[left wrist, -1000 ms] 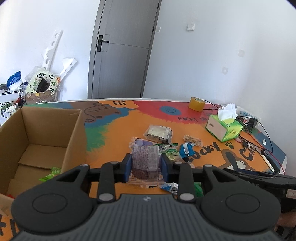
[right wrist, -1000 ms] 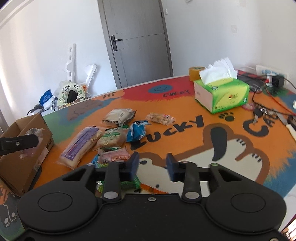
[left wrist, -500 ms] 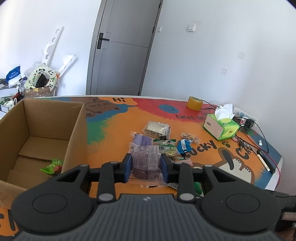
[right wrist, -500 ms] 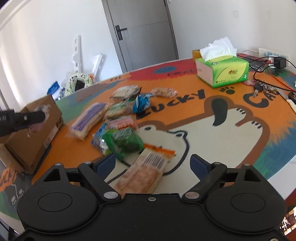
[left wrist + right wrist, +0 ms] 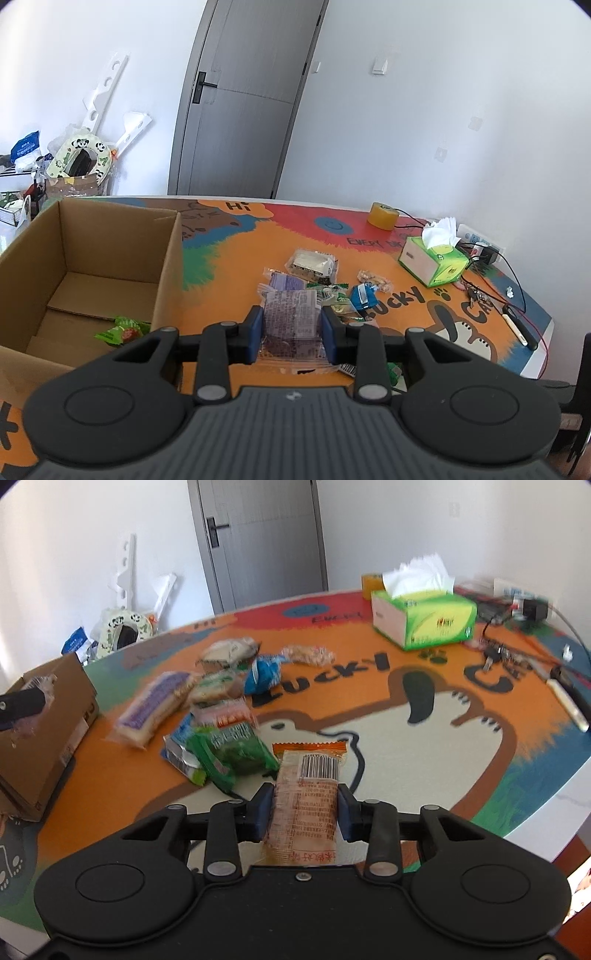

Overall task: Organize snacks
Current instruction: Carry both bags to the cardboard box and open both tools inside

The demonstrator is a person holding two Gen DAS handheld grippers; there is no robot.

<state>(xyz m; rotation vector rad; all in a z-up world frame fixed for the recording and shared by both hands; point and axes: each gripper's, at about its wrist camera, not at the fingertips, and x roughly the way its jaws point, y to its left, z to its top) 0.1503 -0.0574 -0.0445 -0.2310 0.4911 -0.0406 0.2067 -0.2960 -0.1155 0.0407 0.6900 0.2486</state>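
My left gripper (image 5: 291, 328) is shut on a clear packet of dark purple snacks (image 5: 291, 314), held above the table just right of the open cardboard box (image 5: 166, 266). A green snack (image 5: 122, 328) lies inside the box. My right gripper (image 5: 304, 806) has its jaws closing on an orange barcode packet (image 5: 314, 771), with both pads against its sides. The right wrist view also shows the left gripper's finger (image 5: 22, 705) and its packet beside the box (image 5: 66, 701). Several loose snacks lie mid-table, among them a green packet (image 5: 236, 753), a long purple packet (image 5: 155, 705) and a blue packet (image 5: 264, 672).
A green tissue box (image 5: 424, 620) and a yellow tape roll (image 5: 382, 216) stand at the far right of the table. Cables, keys and a charger (image 5: 532, 609) crowd the right edge. The table's near edge (image 5: 554, 805) curves close on the right.
My right gripper opened wide over the orange packet, then closed on it. The left gripper drifted slightly toward the box, still holding its packet.
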